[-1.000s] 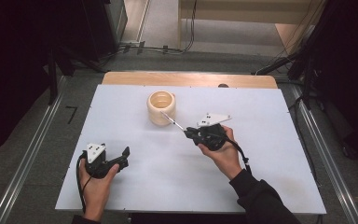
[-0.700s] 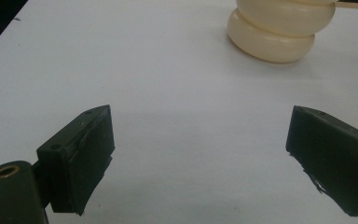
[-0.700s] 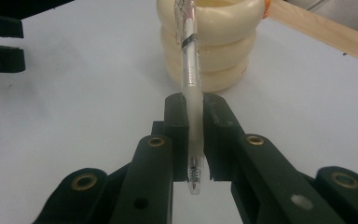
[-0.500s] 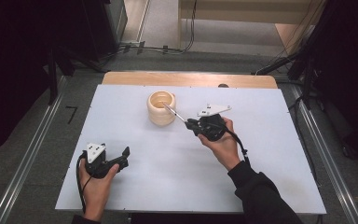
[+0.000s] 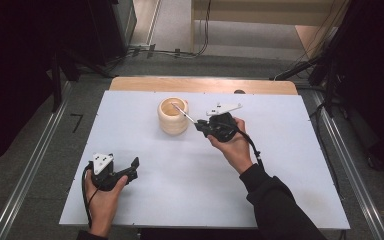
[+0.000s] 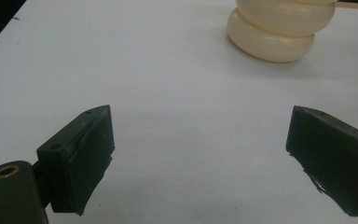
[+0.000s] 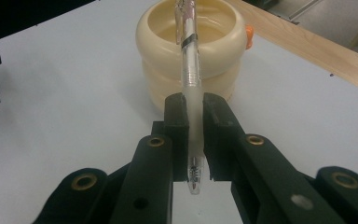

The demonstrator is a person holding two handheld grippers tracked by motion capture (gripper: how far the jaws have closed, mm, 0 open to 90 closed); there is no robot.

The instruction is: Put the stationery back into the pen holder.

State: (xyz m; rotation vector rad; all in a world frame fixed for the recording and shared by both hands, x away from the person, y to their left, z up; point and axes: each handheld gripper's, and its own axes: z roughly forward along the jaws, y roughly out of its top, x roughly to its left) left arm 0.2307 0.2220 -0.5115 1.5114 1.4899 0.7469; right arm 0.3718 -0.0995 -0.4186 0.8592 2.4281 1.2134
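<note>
Right gripper (image 5: 206, 125) has advanced toward frame centre; its jaws pinch a clear pen (image 7: 189, 70) mid-barrel, far end over the cream cup (image 5: 173, 115). Pen looks light, stiff, slick: barrel grip seems wise. Left gripper (image 5: 132, 167) rests lower left, jaws wide.

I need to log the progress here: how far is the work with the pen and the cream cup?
Done: the right claw is shut on the clear pen. In hand: the pen is held over the mouth of the cream ribbed cup, its far end above the opening. Left, probably: lowering it in and letting go. The left claw rests open on the white table, holding nothing.
</note>
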